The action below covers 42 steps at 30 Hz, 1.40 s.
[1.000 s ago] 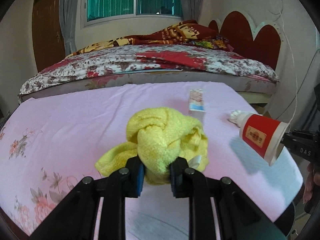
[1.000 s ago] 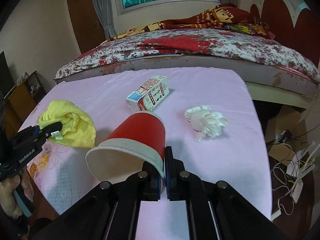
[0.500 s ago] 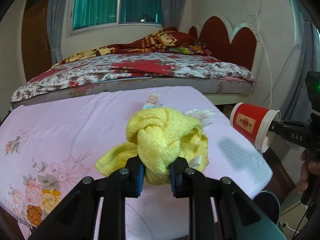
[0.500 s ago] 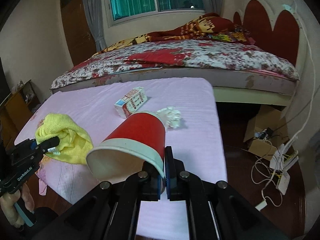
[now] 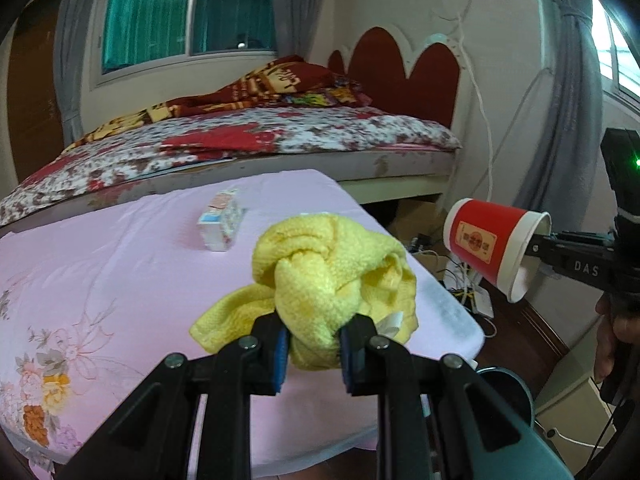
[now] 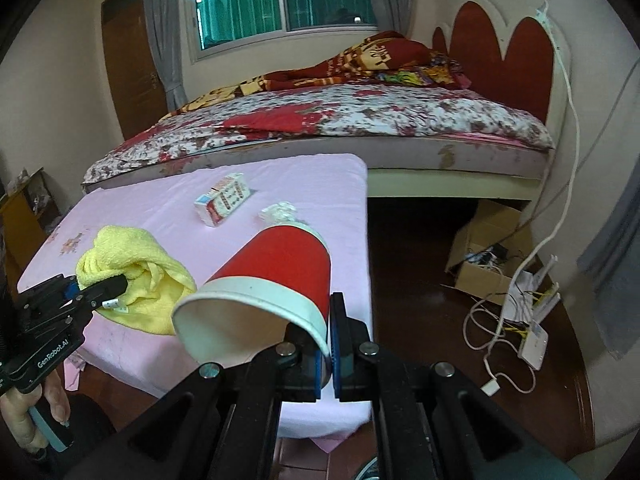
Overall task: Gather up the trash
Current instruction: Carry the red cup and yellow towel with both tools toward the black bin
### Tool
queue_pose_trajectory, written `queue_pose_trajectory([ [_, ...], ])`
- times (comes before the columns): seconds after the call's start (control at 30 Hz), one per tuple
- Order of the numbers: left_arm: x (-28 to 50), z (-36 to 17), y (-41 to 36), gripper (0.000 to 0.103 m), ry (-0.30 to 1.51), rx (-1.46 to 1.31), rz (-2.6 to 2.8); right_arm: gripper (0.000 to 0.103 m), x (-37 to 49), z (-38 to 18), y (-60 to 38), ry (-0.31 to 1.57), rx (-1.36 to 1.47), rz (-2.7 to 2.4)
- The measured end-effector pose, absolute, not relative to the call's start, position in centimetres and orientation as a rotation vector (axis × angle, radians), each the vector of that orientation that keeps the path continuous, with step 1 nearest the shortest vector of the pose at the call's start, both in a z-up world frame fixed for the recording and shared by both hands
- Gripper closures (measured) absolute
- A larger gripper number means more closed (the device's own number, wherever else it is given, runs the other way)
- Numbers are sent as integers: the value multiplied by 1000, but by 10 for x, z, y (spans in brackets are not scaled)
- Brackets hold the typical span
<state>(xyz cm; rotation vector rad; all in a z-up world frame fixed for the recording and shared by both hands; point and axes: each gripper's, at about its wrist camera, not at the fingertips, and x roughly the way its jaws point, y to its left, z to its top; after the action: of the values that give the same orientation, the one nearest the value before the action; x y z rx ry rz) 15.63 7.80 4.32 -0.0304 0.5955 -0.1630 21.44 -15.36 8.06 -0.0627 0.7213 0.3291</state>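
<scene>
- Left gripper [image 5: 312,354] is clamped on a bunched yellow cloth [image 5: 332,276]; its blue pads press into the cloth from both sides, and the bundle is held above the near end of the pink table cover [image 5: 120,264].
- Right gripper [image 6: 330,344] has its jaws nearly together, pinching the white rim of a red paper cup [image 6: 280,268]; the cup lies tilted, mouth toward the camera, base pointing away toward the table.
- From the left wrist view, that cup [image 5: 490,250] hangs off the right edge of the table, over the floor.
- A small printed carton [image 6: 224,200] lies on its side on the table cover, toward the far end.
- A crumpled white tissue [image 6: 278,212] lies on the table just right of the carton, partly hidden behind the cup's base.
- Beyond the table stands a bed [image 6: 360,116] with a floral cover.
- On the floor right of the table sit a cardboard box [image 6: 486,256] and loose white cables [image 6: 496,320].
</scene>
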Motion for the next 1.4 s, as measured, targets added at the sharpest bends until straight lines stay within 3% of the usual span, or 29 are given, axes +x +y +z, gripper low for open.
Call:
queue_pose_trajectory([
  [0.77,139,35,-16,81,624,52,-345,99,166,64,-246,760,-44,176],
  [1.4,117,-11,-116,81,741,152,-539,99,133,1,-340,907,-12,64],
])
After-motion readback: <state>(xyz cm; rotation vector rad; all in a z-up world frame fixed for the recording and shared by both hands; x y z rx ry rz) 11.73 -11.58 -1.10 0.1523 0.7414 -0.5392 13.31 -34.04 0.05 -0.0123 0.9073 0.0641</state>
